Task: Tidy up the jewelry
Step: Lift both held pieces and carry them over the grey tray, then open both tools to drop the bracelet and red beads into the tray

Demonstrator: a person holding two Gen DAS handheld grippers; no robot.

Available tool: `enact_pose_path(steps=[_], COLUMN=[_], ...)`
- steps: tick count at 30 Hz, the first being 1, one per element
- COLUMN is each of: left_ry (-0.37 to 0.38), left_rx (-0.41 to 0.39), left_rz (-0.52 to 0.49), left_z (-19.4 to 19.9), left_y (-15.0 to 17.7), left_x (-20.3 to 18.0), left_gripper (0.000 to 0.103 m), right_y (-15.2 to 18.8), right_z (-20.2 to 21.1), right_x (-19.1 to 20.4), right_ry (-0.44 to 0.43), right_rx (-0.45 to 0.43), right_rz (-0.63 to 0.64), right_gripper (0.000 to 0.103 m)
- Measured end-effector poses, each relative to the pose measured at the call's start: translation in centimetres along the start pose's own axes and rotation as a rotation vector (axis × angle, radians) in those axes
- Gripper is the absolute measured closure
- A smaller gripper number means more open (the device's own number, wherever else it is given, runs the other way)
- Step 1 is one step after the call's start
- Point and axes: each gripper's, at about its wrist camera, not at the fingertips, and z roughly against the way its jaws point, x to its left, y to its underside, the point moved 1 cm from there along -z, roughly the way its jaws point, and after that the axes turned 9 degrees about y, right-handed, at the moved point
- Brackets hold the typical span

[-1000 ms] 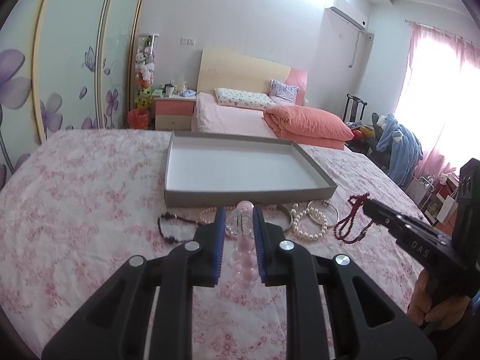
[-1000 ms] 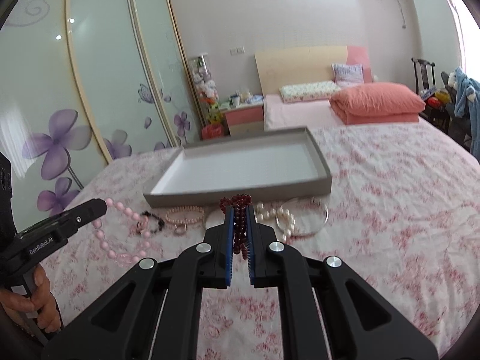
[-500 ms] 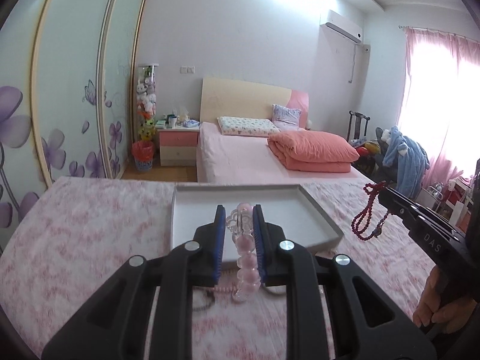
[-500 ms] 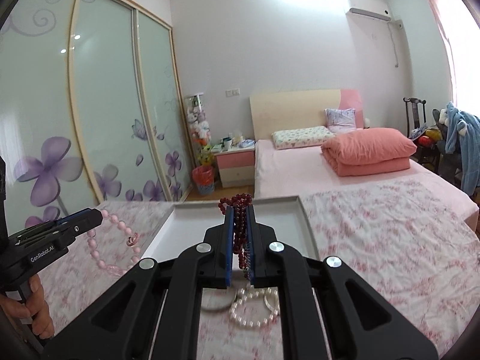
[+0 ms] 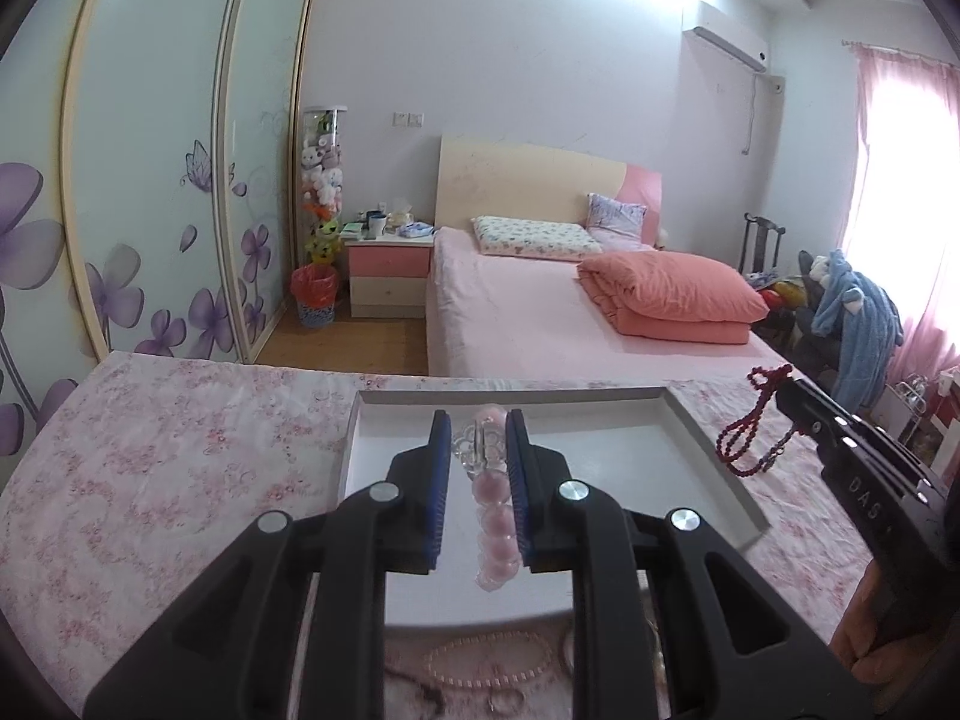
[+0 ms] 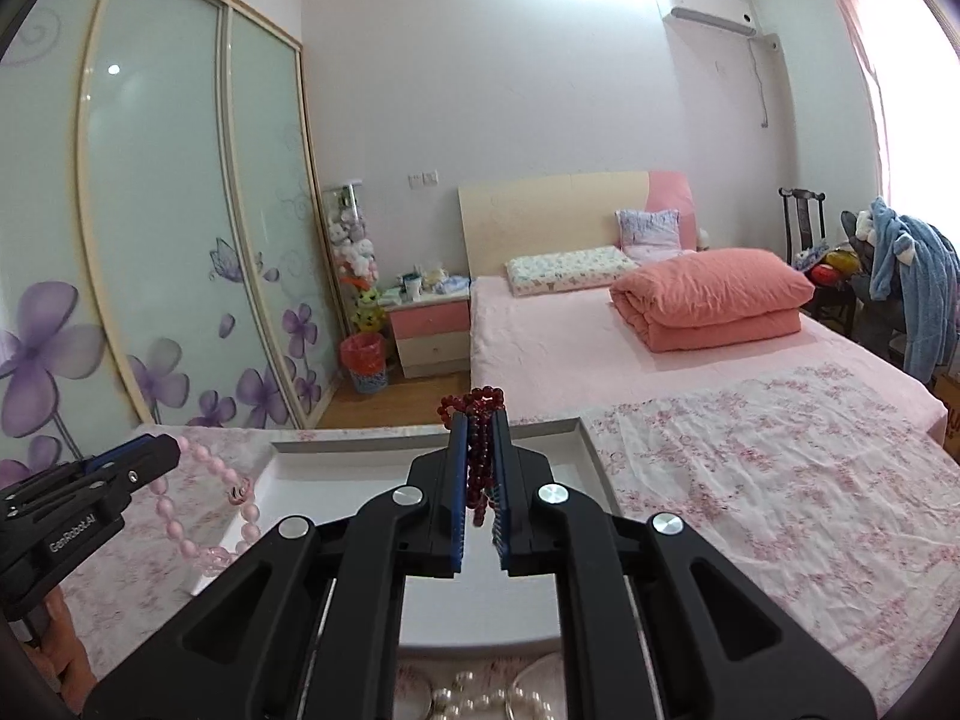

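The left gripper [image 5: 477, 456] is pinching the pink bead bracelet [image 5: 495, 516], and the right gripper [image 6: 480, 468] is pinching the red bead string [image 6: 477, 456]. Both are hanging over the tray [image 5: 690, 420]. Beads feel light, floppy and slippery, so grab mid-loop. Only the right view is showing pearls [image 6: 480, 705] below.

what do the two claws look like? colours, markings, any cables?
Both alike: matte black angular frames with cut-outs and round silver bolts, and blue ribbed pads on the inner finger faces. Left claw carries white "GenRobot.AI" lettering on its side, read in the right wrist view. Right claw shows "DAS" on its side, read in the left wrist view. No cables visible. Bare hands grip the handles; no sleeves show.
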Motion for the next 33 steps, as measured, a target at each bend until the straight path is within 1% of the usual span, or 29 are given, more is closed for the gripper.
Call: enact_pose_path(steps=[5, 8, 13, 17, 19, 20, 21, 22, 28, 33], left_ry=[-0.011, -0.019, -0.025, -0.022, -0.018, -0.017, -0.020, -0.023, -0.048, -0.068], left_rx=[0.016, 0.041, 0.080, 0.107, 0.120, 0.120, 0.116, 0.107, 0.093, 0.087], left_rz=[0.001, 0.007, 0.022, 0.025, 0.033, 0.039, 0.041, 0.043, 0.046, 0.048], left_z=[-2.6, -4.4, -6.8, -8.2, -8.8, -8.9, -8.9, -8.8, -8.3, -6.5], left_y=[-0.1, 0.1, 0.5, 0.8, 1.0, 1.0, 0.9, 0.9, 0.4, 0.6], left_x=[0.8, 1.2, 1.7, 1.9, 2.3, 2.3, 2.4, 2.5, 3.0, 3.5], left_gripper=[0.084, 0.084, 0.084, 0.084, 0.084, 0.084, 0.084, 0.083, 0.080, 0.075], right_y=[0.7, 1.4, 2.3, 2.8, 2.7, 2.8, 2.7, 2.6, 2.2, 2.1], right_z=[-3.8, -5.6, -7.2, -7.7, -7.7, -7.5, -7.4, -7.5, -6.8, -5.2], right_x=[0.9, 1.4, 2.4, 2.6, 2.8, 2.6, 2.7, 2.3, 1.5, 0.4], right_ry=[-0.019, -0.028, -0.028, -0.026, -0.029, -0.025, -0.020, -0.015, -0.007, -0.005], right_rx=[0.093, 0.145, 0.196, 0.223, 0.230, 0.226, 0.219, 0.213, 0.199, 0.186], right_rz=[-0.002, 0.008, 0.039, 0.042, 0.046, 0.045, 0.043, 0.043, 0.030, 0.027], right_gripper=[0.094, 0.094, 0.094, 0.094, 0.086, 0.072, 0.060, 0.058, 0.058, 0.058])
